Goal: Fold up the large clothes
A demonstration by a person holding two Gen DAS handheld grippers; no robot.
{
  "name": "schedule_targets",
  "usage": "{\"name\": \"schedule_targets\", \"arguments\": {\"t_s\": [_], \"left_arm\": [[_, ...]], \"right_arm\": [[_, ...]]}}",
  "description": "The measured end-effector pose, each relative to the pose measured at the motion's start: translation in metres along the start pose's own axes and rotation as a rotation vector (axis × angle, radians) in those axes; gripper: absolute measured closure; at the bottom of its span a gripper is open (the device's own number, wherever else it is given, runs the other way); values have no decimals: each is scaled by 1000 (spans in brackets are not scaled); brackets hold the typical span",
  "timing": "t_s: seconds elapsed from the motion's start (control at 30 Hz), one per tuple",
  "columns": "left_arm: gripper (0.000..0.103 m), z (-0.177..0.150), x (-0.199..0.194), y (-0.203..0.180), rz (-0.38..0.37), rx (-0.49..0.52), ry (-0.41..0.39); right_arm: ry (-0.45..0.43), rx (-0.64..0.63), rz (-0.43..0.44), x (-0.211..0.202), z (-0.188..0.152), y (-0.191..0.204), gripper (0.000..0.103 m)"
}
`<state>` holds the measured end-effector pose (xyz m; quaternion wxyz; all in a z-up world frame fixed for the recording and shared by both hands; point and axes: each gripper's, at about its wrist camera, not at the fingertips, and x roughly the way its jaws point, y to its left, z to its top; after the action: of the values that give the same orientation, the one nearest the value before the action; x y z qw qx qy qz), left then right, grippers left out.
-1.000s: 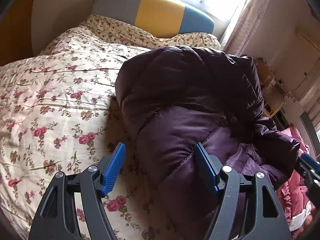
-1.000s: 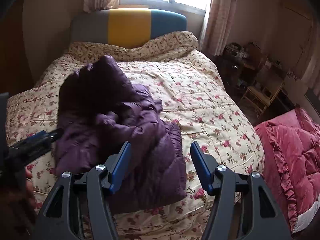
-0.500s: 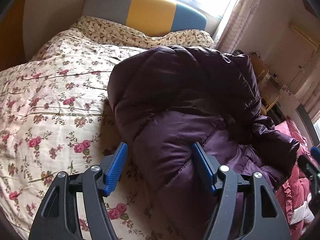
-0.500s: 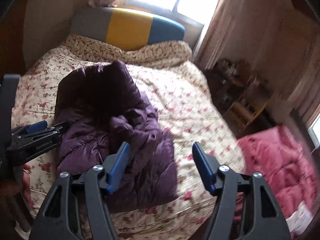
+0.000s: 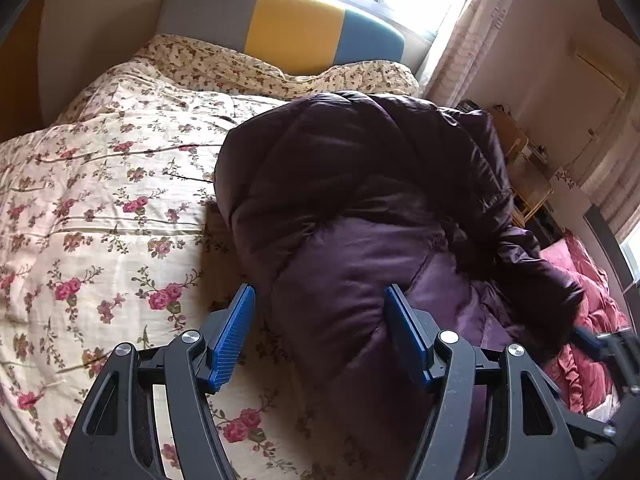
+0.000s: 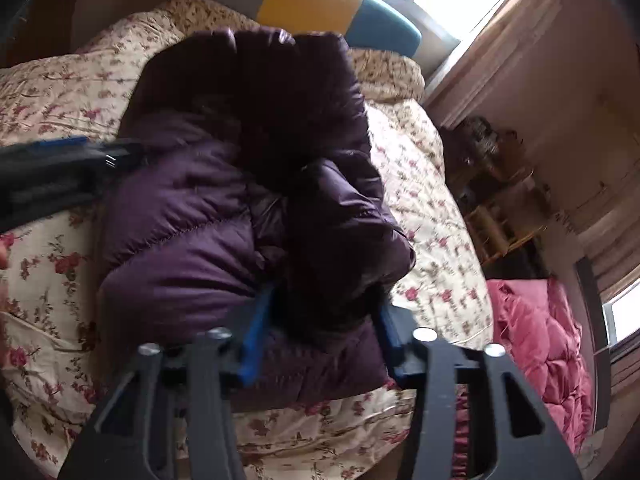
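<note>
A puffy purple jacket [image 5: 360,184] lies bunched on the floral bedspread [image 5: 100,240]. My left gripper [image 5: 320,332] stands open over the jacket's near left edge. One pad hangs above the bedspread and the other above the purple fabric, and neither presses on it. In the right wrist view the jacket [image 6: 192,216] fills the middle. My right gripper [image 6: 320,336] is closing its jaws on a dark bulging fold at the jacket's near right corner. That fold fills the gap between the pads. The left gripper [image 6: 60,172] shows at the left edge of this view.
A grey, yellow and blue headboard [image 5: 292,24] stands at the far end under a bright window. A pink ruffled quilt [image 6: 536,344] lies to the right of the bed. Wooden furniture [image 6: 492,216] and curtains line the right wall.
My right gripper has dropped and come in close to the jacket, rolled, and narrowed its jaws around the dark fold. The left gripper has hardly moved.
</note>
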<state>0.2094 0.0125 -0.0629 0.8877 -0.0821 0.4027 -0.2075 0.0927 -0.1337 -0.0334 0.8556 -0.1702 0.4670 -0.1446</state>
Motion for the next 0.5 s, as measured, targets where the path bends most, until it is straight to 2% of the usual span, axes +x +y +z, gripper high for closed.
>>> {"name": "schedule_targets", "arguments": {"t_s": [0.1, 0.5], "left_arm": [[36, -1, 0, 0, -13, 18, -1], [36, -2, 10, -18, -39, 69, 8]], "right_arm": [[35, 39, 24, 17, -3, -9, 77], [101, 76, 61, 54, -19, -25, 79]]}}
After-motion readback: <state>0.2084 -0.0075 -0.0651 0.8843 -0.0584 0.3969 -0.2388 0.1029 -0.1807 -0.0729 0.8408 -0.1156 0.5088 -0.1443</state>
